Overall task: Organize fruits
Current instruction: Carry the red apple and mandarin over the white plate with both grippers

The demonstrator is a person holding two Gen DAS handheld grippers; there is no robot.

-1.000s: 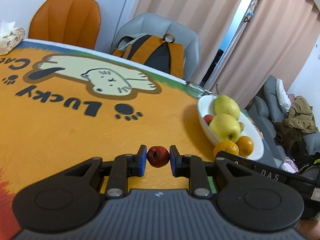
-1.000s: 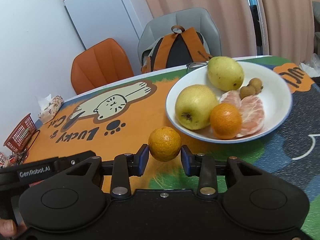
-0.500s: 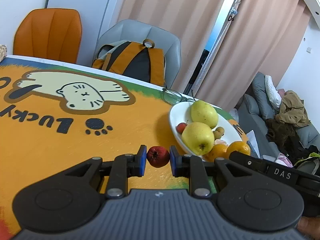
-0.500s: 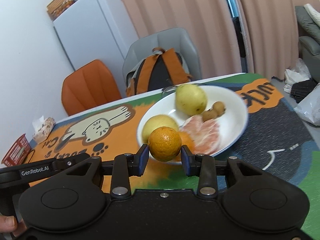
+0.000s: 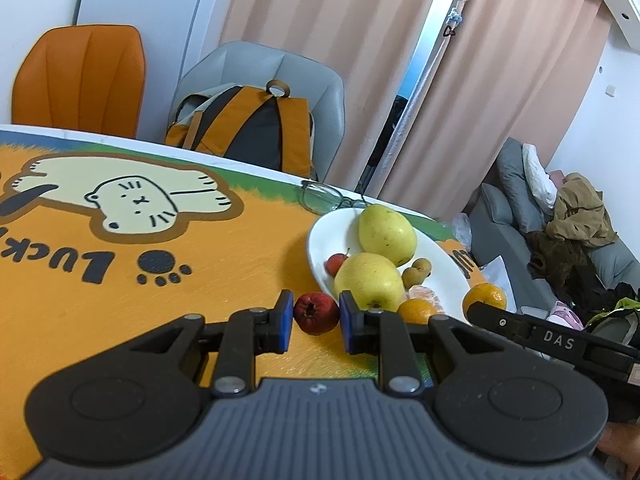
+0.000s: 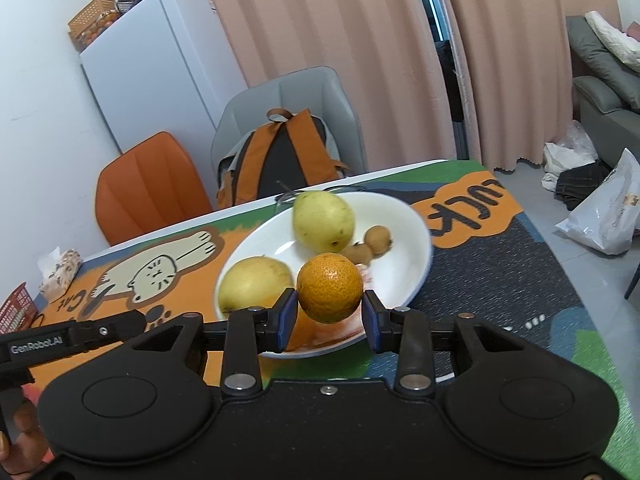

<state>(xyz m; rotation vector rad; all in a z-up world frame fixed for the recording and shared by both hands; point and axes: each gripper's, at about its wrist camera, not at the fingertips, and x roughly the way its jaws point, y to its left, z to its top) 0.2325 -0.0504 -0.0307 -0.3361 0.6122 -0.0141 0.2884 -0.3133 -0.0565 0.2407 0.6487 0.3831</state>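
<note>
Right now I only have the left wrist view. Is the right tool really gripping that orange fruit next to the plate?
Observer: Yes. The right tool has both blue pads pressed on the round orange mandarin, lifted clear of the table, in line with the near side of the white ceramic plate.
Operator: Anything on the table past my left edge?
Observer: A patterned tissue packet lies at the far corner of the table.
Operator: Anything else over there?
Observer: A red wire basket sits at the table edge, nearer the camera than the tissues.
</note>
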